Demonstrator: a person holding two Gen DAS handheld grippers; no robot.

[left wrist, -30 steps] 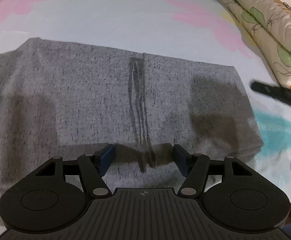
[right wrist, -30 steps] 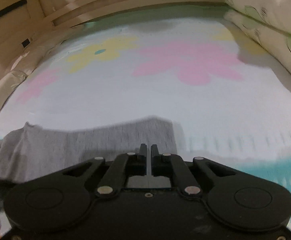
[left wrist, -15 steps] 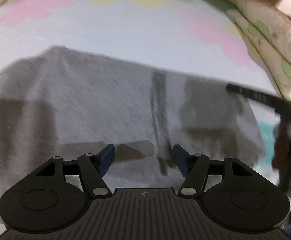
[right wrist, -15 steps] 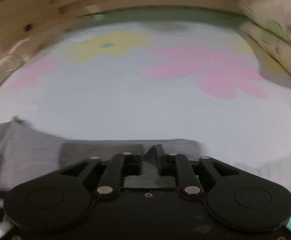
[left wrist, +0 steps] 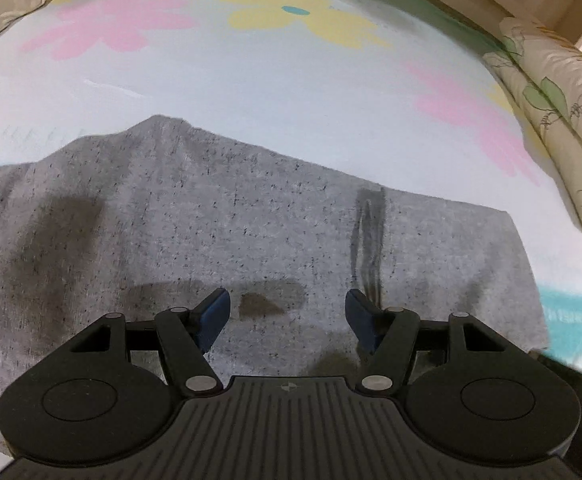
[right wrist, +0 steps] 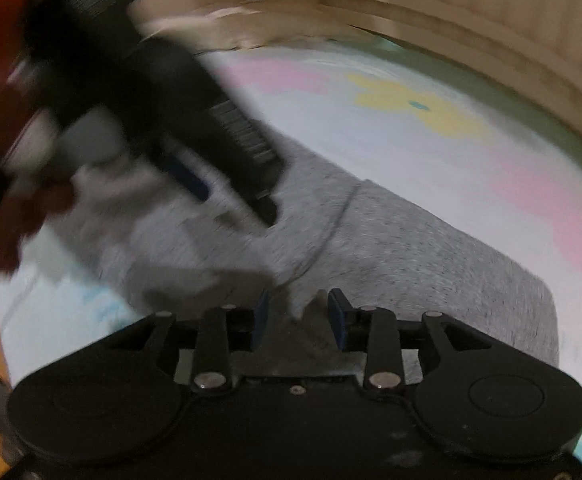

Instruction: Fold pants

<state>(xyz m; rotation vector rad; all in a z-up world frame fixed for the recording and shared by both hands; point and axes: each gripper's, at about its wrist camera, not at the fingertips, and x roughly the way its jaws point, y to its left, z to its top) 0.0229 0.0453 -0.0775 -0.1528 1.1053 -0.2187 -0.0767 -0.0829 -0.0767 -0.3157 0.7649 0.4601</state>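
Note:
The grey speckled pants [left wrist: 251, 232] lie folded into a flat block on the flowered bed sheet [left wrist: 271, 88]. A dark seam line [left wrist: 367, 240] runs across the block. My left gripper [left wrist: 287, 316] hovers over the near part of the cloth, open, with nothing gripped between its blue pads. In the right wrist view the pants [right wrist: 411, 248] fill the middle. My right gripper [right wrist: 299, 314] is low over their near edge with its jaws opening. A small peak of grey cloth stands between the pads, and they do not press on it. The left gripper [right wrist: 227, 196] shows blurred at the upper left.
Two stacked leaf-patterned pillows [left wrist: 563, 120] lie along the right side of the bed. A wooden bed frame [right wrist: 471, 32] curves round the far end. A person's hand in dark red [right wrist: 15, 216] holds the left gripper. Bare sheet lies beyond the pants.
The right gripper went from shut to open, swung sideways and rolled, and now faces the left gripper. It has left the left wrist view. The left gripper drifted slightly and stayed open.

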